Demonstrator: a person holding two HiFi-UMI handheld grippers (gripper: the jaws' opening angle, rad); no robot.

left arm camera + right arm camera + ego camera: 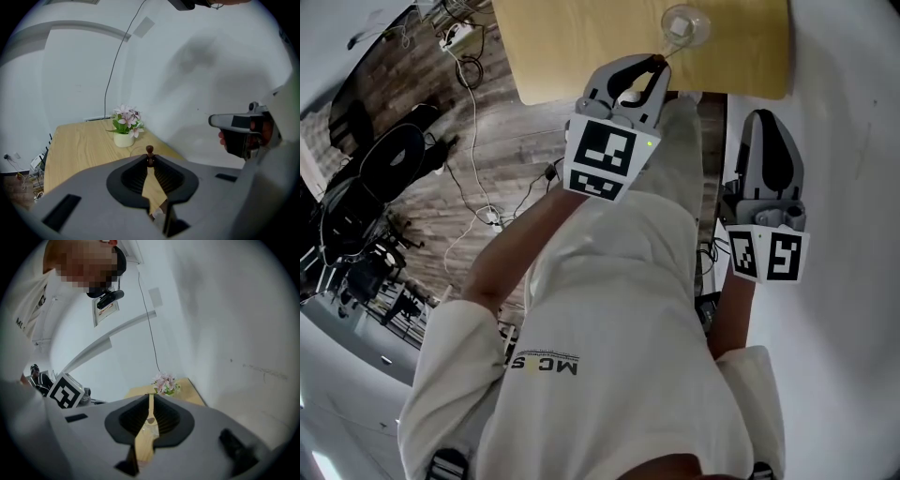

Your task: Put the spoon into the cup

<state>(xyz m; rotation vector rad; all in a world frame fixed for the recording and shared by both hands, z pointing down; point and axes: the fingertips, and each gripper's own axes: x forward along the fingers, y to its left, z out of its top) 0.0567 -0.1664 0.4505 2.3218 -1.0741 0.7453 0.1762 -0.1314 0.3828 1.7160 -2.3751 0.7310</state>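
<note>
There is one wooden bench (581, 47), one glass cup (684, 26), one spoon (150, 150), one little white pot of pink flowers (124, 136) and two tools. The cup stands on the bench close to its near edge, toward the right corner. The flower pot stands further back on the bench, past the cup.

The left tool (657, 64) is clenched on the spoon. Its jaws are almost together, with just room for the thin spoon between the tips. The spoon's dark brown round end pokes out past the tips. The tool's tip is over the near edge of the bench, just beside the cup. The spoon is in the tool and not in the cup.

The right tool (766, 120) is held back from the bench, short of its near right corner. Its jaws are released, only a thin slit apart. Nothing is between them, and they touch nothing.
</note>
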